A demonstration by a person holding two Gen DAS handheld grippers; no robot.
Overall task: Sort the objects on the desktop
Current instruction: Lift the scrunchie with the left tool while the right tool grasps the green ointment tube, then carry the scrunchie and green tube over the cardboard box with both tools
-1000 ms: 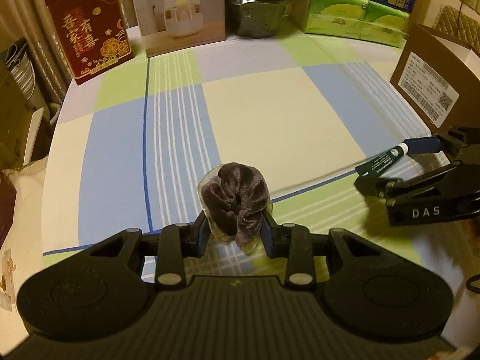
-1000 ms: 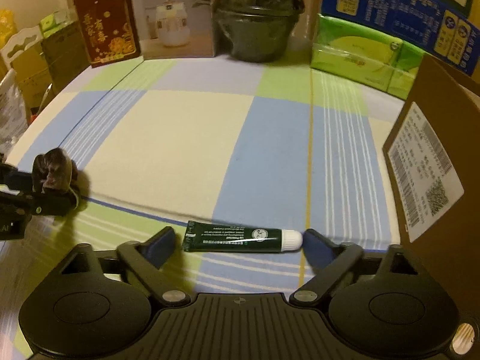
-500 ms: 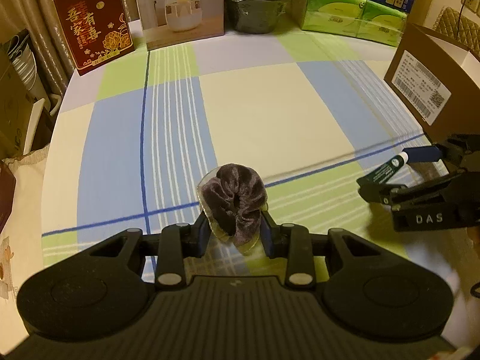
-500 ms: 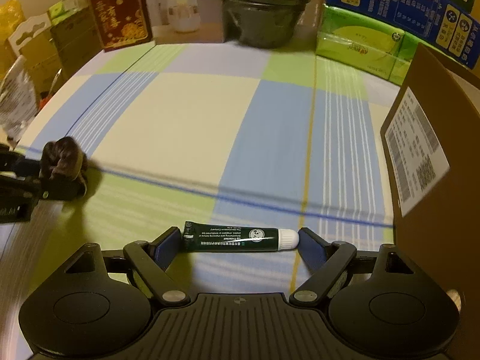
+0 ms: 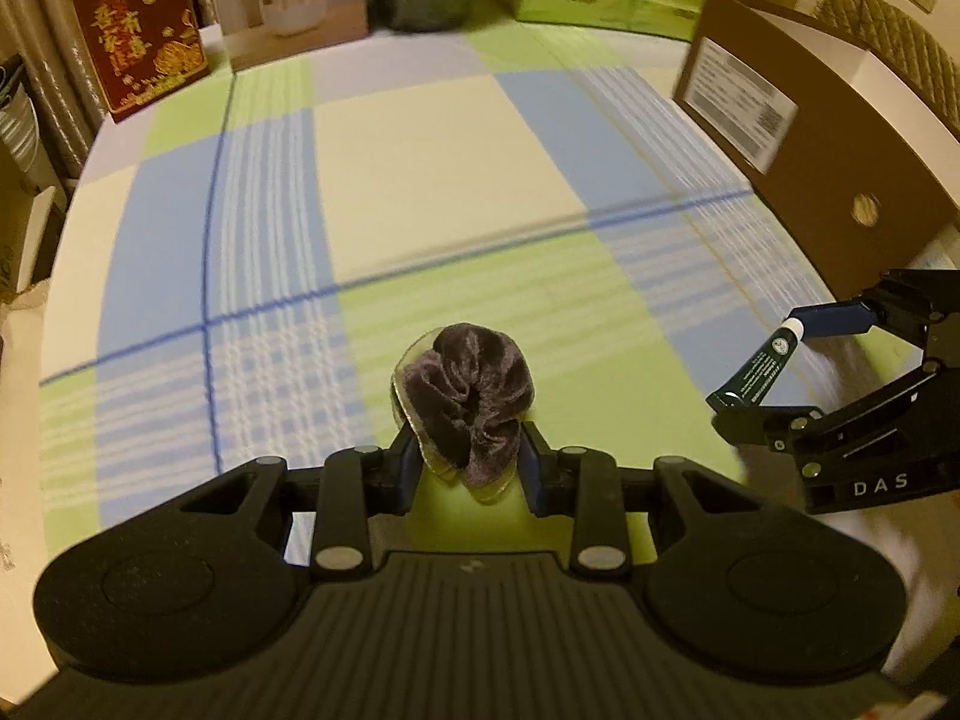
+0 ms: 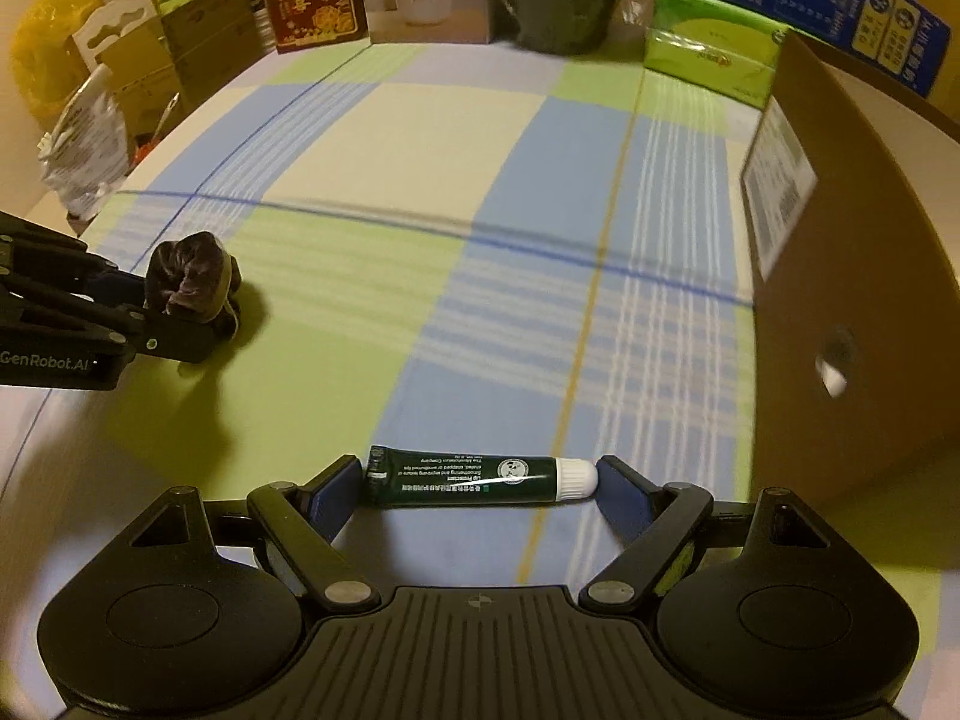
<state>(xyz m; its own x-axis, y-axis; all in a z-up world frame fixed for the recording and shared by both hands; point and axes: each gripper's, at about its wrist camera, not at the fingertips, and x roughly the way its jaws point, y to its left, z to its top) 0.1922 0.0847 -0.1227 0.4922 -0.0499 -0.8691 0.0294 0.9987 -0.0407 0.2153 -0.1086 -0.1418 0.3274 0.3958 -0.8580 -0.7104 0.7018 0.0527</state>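
The greatest risk is judged to lie with the dark green tube (image 6: 480,476), which is gripped end to end by the right gripper (image 6: 483,483): the crimped tail is pressed by the pad at 9 o'clock and the rounded white cap by the pad at 3 o'clock, so the tube could pivot or pop out if the hold is loosened or the cap slides on its pad. A knock against the wall of the brown cardboard box (image 6: 864,276), which stands at about 2 o'clock from the tube, would also be enough to dislodge it. The fingers of the right gripper are set wide apart and clamped on the tube, which is carried clear of the checked tablecloth (image 6: 420,138). In the left wrist view, the dark velvet scrunchie (image 5: 465,396) on its clear backing is clamped by the left gripper (image 5: 468,459), whose fingers are drawn close together; only the lower part is pinched, and the rest bulges toward 12 o'clock beyond the tips. Because the fabric is soft and the clear backing looks slick, a slip is thought possible. The right gripper is seen at 3 o'clock from the scrunchie, so a collision between the two is a further hazard if both are taken to the box together.
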